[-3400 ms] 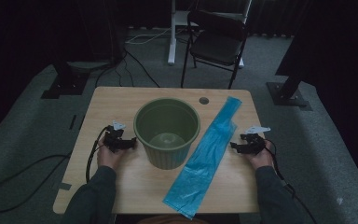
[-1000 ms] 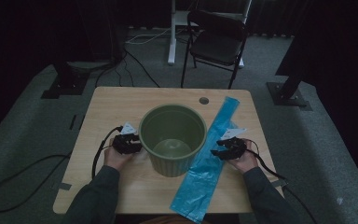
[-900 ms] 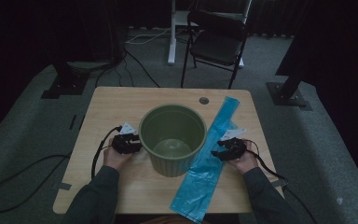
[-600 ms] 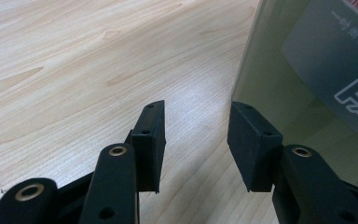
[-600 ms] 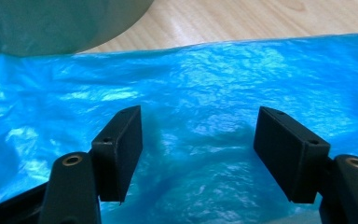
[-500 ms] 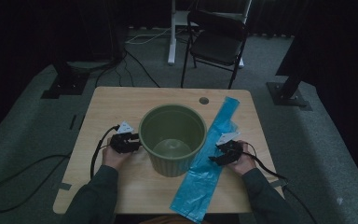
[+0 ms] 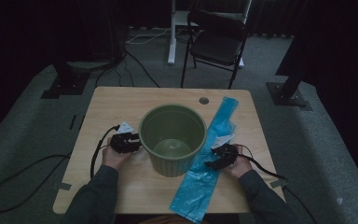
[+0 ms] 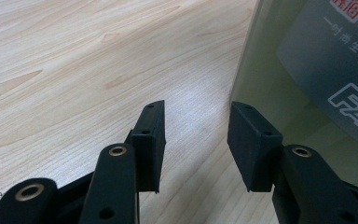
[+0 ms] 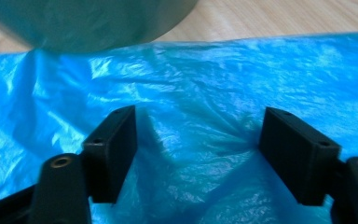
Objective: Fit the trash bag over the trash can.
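At the centre of the high view, the green bin is standing on the tabletop. The left gripper is hovering beside its wall, jaws apart, gripping nothing. At lower right, the right gripper is pressing wide-spread jaws, just opened, onto the blue bag.

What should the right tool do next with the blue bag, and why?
Probably close the right tool on the blue bag. Its jaws have just been opening and now stand wide, pressed down on the film, which puckers between them, not yet pinched.
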{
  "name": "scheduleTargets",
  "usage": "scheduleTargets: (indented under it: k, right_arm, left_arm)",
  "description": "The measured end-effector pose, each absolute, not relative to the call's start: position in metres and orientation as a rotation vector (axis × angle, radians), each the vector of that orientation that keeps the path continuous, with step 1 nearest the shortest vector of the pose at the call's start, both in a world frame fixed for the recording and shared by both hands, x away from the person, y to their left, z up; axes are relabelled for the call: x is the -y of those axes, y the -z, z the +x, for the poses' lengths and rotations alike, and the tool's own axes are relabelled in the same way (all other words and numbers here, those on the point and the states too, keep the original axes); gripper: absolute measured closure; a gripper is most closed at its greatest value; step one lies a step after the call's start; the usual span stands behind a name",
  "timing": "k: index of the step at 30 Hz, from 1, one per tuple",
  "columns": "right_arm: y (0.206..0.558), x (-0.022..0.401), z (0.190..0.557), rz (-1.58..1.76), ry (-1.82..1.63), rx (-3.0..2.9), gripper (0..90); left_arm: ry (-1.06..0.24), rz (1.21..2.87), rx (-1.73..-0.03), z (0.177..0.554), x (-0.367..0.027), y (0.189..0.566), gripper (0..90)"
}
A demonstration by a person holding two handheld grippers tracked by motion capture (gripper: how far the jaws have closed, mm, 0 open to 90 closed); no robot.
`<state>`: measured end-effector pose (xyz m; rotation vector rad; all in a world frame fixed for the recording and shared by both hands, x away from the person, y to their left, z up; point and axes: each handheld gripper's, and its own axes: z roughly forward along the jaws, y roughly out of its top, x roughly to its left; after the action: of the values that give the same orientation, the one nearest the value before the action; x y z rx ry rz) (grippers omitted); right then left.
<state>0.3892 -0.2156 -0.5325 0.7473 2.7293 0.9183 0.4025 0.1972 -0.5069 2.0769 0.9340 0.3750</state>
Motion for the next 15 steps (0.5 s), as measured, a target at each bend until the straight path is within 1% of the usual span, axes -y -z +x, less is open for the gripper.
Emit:
scheduleTargets:
  k: [1, 3, 4, 5, 6, 9, 10, 11, 12, 15]
  right_arm:
    - [0.532, 0.216, 0.39, 0.756, -0.917, -2.725, 32.8]
    - [0.53, 0.219, 0.393, 0.784, -0.911, -2.709, 44.8]
    - [0.53, 0.219, 0.393, 0.784, -0.911, -2.709, 44.8]
    - [0.53, 0.22, 0.394, 0.799, -0.912, -2.702, 49.9]
    - [0.529, 0.223, 0.397, 0.82, -0.907, -2.691, 60.7]
    - [0.528, 0.226, 0.402, 0.862, -0.902, -2.664, 76.0]
    - [0.528, 0.226, 0.402, 0.862, -0.902, -2.664, 76.0]
    - [0.528, 0.227, 0.404, 0.876, -0.9, -2.657, 78.4]
    - [0.529, 0.228, 0.406, 0.898, -0.904, -2.641, 84.2]
    - [0.529, 0.23, 0.411, 0.941, -0.907, -2.616, 85.7]
  left_arm:
    - [-0.375, 2.077, -0.934, 0.402, -0.197, 0.507, 56.8]
    - [-0.376, 2.078, -0.933, 0.402, -0.197, 0.507, 56.8]
    - [-0.376, 2.078, -0.933, 0.402, -0.197, 0.507, 56.8]
    - [-0.378, 2.079, -0.933, 0.402, -0.197, 0.507, 56.8]
    - [-0.378, 2.079, -0.933, 0.402, -0.197, 0.507, 56.8]
    - [-0.378, 2.078, -0.933, 0.403, -0.197, 0.507, 56.8]
    - [-0.378, 2.078, -0.933, 0.403, -0.197, 0.507, 56.8]
    - [-0.377, 2.076, -0.934, 0.403, -0.197, 0.507, 56.8]
    - [-0.379, 2.077, -0.933, 0.403, -0.197, 0.506, 56.8]
    - [-0.381, 2.075, -0.936, 0.403, -0.198, 0.506, 56.8]
